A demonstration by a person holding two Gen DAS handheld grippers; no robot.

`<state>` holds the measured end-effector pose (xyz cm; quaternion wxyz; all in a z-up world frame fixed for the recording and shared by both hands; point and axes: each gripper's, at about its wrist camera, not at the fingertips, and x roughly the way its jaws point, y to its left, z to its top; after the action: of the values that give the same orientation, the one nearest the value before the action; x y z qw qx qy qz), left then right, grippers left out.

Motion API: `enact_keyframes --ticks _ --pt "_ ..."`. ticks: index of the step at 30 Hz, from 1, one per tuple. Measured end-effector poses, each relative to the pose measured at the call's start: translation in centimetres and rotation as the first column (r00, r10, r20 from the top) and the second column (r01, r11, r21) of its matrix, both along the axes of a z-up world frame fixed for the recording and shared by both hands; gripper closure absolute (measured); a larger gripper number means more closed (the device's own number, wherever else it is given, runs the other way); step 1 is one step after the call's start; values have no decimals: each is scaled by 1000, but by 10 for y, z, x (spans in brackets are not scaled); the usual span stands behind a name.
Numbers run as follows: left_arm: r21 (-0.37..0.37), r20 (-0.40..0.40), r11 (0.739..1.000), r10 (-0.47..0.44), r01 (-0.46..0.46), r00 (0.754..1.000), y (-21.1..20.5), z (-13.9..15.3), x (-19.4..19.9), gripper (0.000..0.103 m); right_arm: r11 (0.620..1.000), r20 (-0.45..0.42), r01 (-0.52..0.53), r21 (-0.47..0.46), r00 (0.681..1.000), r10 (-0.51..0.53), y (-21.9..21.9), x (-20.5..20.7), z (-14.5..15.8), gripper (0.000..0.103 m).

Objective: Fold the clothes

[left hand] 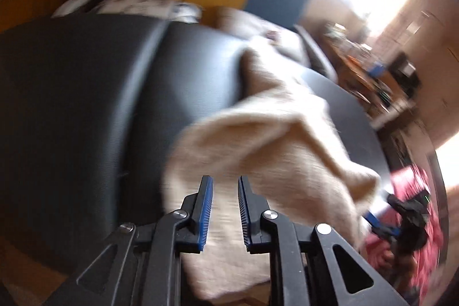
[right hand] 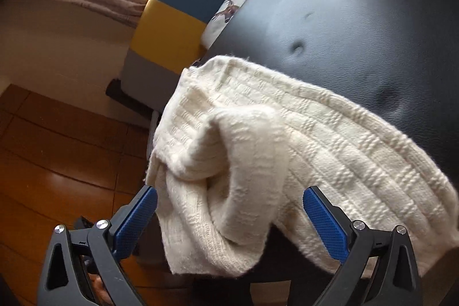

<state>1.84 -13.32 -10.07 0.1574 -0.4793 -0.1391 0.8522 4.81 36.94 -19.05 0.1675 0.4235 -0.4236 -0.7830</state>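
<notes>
On the far left of the right wrist view, wooden floor runs up to one block-coloured piece of furniture in teal, yellow and grey. Next comes the right gripper, its two blue-padded fingers spread wide on either side of a bunched fold, gripping nothing. One cream knitted sweater lies along the edge of the black padded table, partly hanging over the side. Further right, a printed cushion shows behind the table. From the left wrist view, blurred, the left gripper holds its fingers narrowly apart above the sweater; whether they pinch fabric cannot be told.
</notes>
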Motion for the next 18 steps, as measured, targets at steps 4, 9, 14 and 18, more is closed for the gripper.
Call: enact_keyframes --ticks 4,9,14,18 --pt "58 -1 978 -199 199 980 67 21 -6 87 993 25 -55 107 998 53 -21 -8 -1 74" --pt "80 -4 942 -327 326 945 109 28 12 87 978 17 -81 191 997 79 -28 -12 2 84" --pt "205 -24 922 -332 330 943 103 39 9 87 969 -146 -145 202 974 176 -37 -23 49 84" --pt "271 -22 925 -271 266 962 77 46 1 86 929 -269 -307 207 895 356 -84 -37 86 84"
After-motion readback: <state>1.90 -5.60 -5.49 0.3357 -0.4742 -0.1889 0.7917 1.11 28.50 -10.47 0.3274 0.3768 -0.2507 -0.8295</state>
